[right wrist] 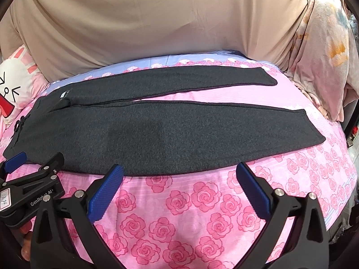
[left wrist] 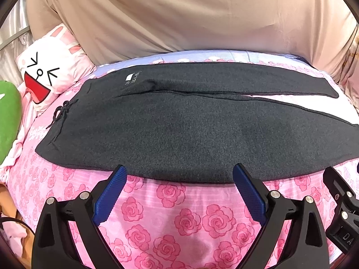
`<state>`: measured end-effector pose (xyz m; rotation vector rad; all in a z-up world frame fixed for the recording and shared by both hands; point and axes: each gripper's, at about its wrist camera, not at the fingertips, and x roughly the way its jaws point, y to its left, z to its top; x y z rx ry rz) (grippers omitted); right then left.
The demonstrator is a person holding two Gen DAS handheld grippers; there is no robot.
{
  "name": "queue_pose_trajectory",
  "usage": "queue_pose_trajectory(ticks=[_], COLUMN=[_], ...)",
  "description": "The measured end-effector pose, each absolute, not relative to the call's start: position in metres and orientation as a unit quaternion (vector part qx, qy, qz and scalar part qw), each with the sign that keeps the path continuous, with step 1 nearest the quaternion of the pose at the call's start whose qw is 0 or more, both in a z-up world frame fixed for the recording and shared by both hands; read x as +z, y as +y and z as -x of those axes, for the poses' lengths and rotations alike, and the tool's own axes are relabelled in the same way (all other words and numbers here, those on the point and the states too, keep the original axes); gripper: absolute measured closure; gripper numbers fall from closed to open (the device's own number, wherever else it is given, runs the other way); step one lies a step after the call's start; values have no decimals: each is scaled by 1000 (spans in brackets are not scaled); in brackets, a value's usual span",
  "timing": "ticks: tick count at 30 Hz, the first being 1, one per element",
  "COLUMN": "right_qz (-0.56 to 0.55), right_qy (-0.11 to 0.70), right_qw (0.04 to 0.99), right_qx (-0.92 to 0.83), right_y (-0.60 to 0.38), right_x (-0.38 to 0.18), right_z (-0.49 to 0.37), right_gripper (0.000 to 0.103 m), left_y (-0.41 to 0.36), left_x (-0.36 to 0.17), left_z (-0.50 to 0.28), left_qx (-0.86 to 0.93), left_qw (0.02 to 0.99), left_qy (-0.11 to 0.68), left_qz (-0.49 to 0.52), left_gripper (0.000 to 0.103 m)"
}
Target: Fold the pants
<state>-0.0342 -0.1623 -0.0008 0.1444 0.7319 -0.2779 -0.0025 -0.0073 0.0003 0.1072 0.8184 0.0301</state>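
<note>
The left gripper [left wrist: 179, 174], black-framed with ribbed blue pads, stands wide open and holds nothing; its tips hover just at the near hem-side edge of the dark charcoal knit pants [left wrist: 179, 130]. The right gripper [right wrist: 179, 174], built the same, is equally spread and empty, poised at the same long edge further toward the cuffs. Each shows at the margin of the other's view, so the two sit close side by side.

The pants lie flat across the pink rose-printed bedsheet [right wrist: 184, 213], waistband and black drawstring bow [left wrist: 60, 114] to the left, legs splayed into a narrow V to the right. A white cartoon-face pillow [left wrist: 47, 71] sits past the waistband.

The risk, as I judge it, is the pinch — the soft sheet lies directly under the edge, and pads closing too low would catch bedding with the knit. Grasping only the top layer would let the leg sag and fold crookedly — and the spread legs may not stack evenly.
</note>
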Motion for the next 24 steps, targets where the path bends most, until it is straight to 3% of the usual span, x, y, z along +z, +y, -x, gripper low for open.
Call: queue_pose_trajectory(ticks=[24], right_qz=[-66], right_qy=[354], right_qw=[923], right_qx=[-133], right_y=[-159], right_x=[-2], right_z=[36], right_gripper=[5], left_y=[-10], left_x=[-2], left_z=[0], left_qx=[17], left_qw=[917], left_qy=[395], left_qz=[-53], left_gripper=[9])
